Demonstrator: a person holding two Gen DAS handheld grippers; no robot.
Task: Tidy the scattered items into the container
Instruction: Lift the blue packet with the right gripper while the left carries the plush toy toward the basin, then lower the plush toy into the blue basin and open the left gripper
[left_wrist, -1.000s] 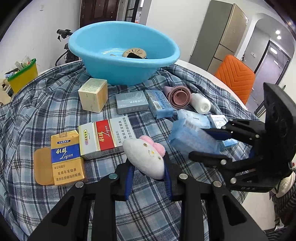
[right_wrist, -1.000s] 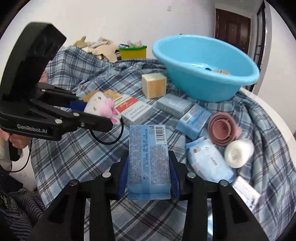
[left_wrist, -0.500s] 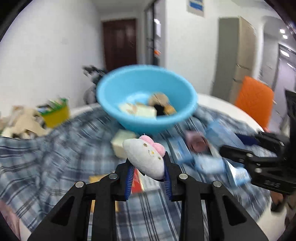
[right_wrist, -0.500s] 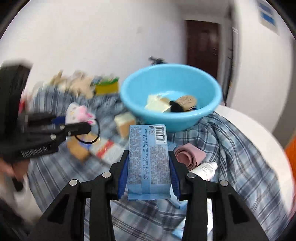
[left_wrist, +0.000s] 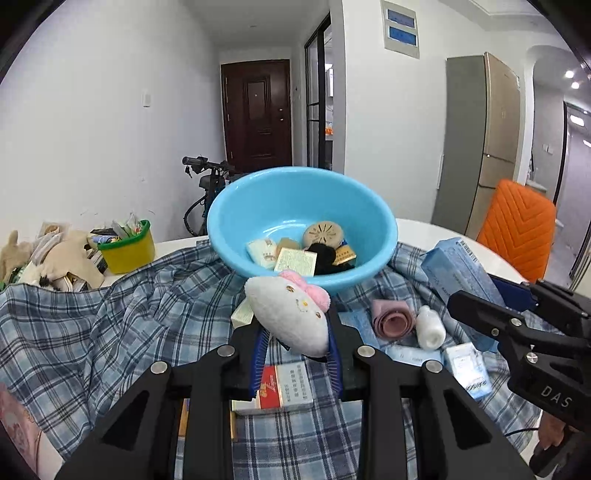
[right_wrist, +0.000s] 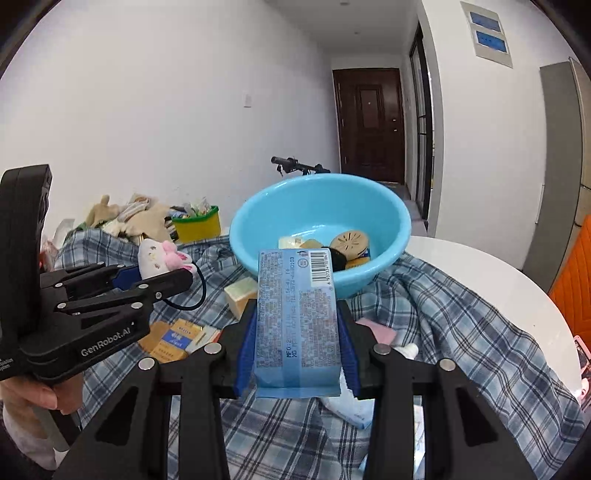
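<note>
1. Left claw pinches the white plush toy, raised at the blue basin's 6 o'clock.
2. Right claw pinches the blue tissue pack, raised at the basin's 6 o'clock, above the worktop.

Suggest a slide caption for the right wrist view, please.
Right claw carries a blue packet toward the blue basin; left claw holds a plush toy.

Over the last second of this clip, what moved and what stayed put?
Both grippers lifted off the cloth and rose toward the blue basin, so its contents now show. The left gripper is still shut on the white plush toy; the right gripper is still shut on the blue tissue pack. Nothing was released. The boxes on the plaid cloth lie where they were.
</note>
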